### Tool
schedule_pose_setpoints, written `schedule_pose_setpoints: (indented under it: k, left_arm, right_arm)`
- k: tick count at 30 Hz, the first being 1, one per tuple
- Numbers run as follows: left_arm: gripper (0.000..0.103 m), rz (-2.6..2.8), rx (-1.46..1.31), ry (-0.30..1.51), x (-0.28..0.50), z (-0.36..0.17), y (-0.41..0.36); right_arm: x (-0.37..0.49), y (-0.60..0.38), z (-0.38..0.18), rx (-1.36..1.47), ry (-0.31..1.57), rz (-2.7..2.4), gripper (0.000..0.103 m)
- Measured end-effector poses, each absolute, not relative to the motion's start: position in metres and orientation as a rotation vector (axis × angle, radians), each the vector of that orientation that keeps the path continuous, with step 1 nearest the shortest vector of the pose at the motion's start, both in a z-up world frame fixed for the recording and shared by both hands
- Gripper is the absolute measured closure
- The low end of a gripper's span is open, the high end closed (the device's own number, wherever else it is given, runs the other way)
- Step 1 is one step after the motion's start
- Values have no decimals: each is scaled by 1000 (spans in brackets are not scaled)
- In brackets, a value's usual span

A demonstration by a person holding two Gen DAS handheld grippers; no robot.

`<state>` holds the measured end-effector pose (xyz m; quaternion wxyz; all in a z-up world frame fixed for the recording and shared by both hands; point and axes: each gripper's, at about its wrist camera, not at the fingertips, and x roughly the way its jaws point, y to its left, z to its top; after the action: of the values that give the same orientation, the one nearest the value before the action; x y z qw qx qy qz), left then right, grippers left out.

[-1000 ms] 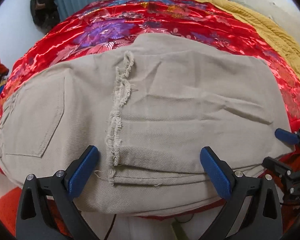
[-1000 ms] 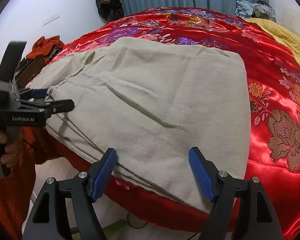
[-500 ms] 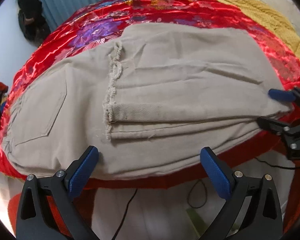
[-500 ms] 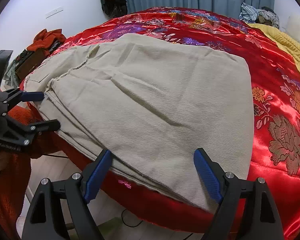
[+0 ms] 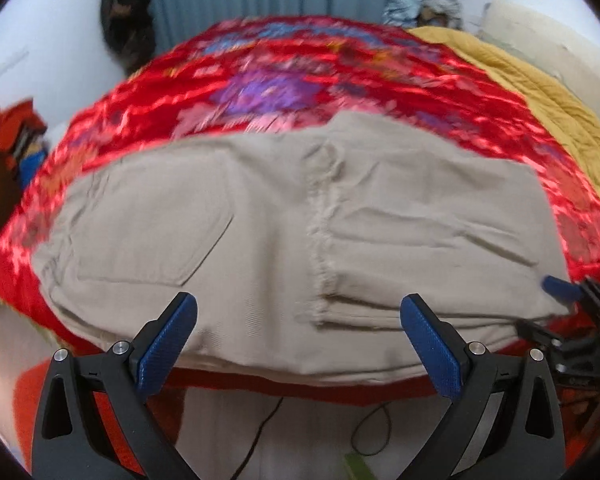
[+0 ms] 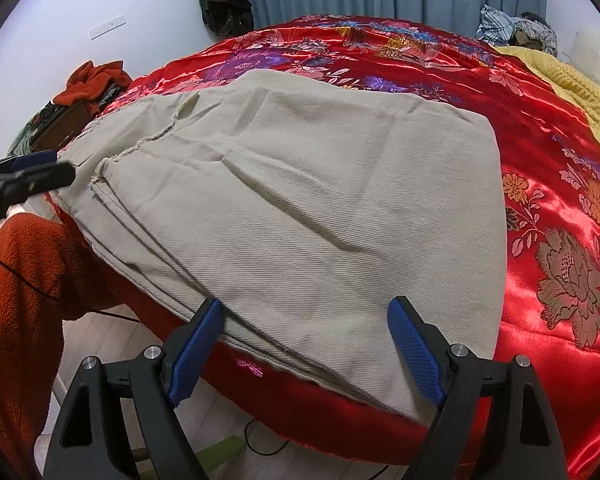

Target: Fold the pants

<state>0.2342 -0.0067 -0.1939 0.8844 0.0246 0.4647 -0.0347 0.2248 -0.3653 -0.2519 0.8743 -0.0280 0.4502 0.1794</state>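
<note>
Beige pants (image 6: 300, 208) folded flat on red floral bedspread (image 6: 540, 208), frayed hem toward left. Right tongs (image 6: 306, 346) gaping wide over near edge, nothing pinched. Left tongs (image 6: 40, 168) at left beside hem. Yellow blanket (image 6: 580, 92) far right.

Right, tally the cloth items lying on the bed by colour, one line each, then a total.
Beige: 1, the pants
Red: 1, the flowered bedspread
Yellow: 1, the blanket
Striped blue and white: 1, a bundle at the far end of the bed; what it is cannot be told
Total: 4
</note>
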Motion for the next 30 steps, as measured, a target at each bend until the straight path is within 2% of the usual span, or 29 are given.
schedule_pose_setpoints:
  k: [5,16,20,24,27,30]
  left_arm:
    - [0,-20,173,1084,238,-240,-3]
    - [0,-28,152,1099,234,-242,-2]
    - [1,-35,81,1074,226,-223,8]
    - [1,-36,-63,966,221,-180,40]
    - [1,6,-194,881,226,-143,89]
    - [1,83,-414,855,230,-131,166]
  right_arm:
    - [225,-365,-252,-58,940,376,19]
    - [224,-362,-252,-70,939,370,17]
    - [225,-363,-252,-65,941,370,17]
    - [224,-362,-251,-50,942,366,17]
    - [225,-361,-251,-49,942,363,16]
    - [226,-360,-251,-49,945,365,14]
